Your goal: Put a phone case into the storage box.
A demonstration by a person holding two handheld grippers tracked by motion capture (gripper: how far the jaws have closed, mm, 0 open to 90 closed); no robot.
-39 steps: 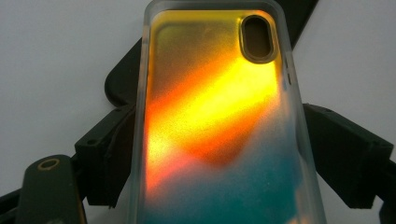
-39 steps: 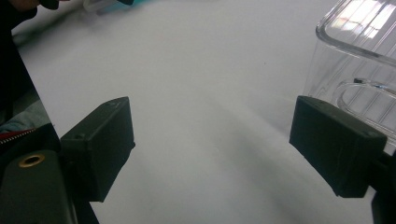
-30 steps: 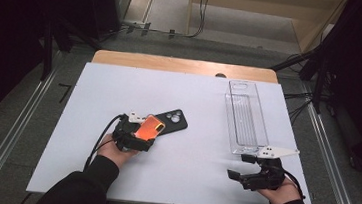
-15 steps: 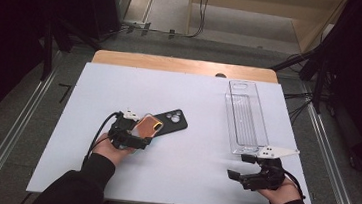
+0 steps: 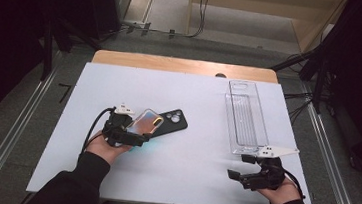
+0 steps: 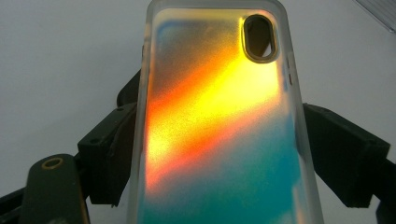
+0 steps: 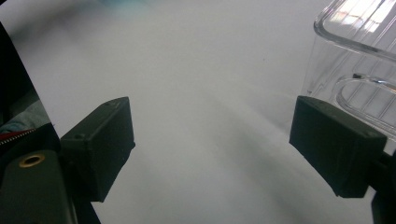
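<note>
Surroundings: clear plastic tray (image 5: 246,117), long, rectangular, ribbed floor, glossy walls, by right edge of white table (image 5: 197,169), long axis running far-to-near. Black phone (image 5: 173,122), matte, rounded corners, camera ring visible, flat on table mid-left, just beyond iridescent phone case (image 5: 145,122); case overlapping its near-left end. Nothing betw. case and tray but bare tabletop.

Case: translucent frosted rim, iridescent back w/ orange-yellow band over teal, oval camera cutout at top right in left gripper view (image 6: 219,126). Smooth, slim, rounded rectangle.

Orientation: long axis diagonal, near-left to far-right; cutout end pointing away from left gripper (image 5: 133,136) toward black phone; near end between jaws.

Left gripper: left-centre of table, jaws pinching case by its long sides.

Right gripper (image 5: 239,167): near right corner of table, just short of tray's near end; jaws spread wide, nothing betw. them, tray corner beside one jaw in right gripper view (image 7: 212,140).
</note>
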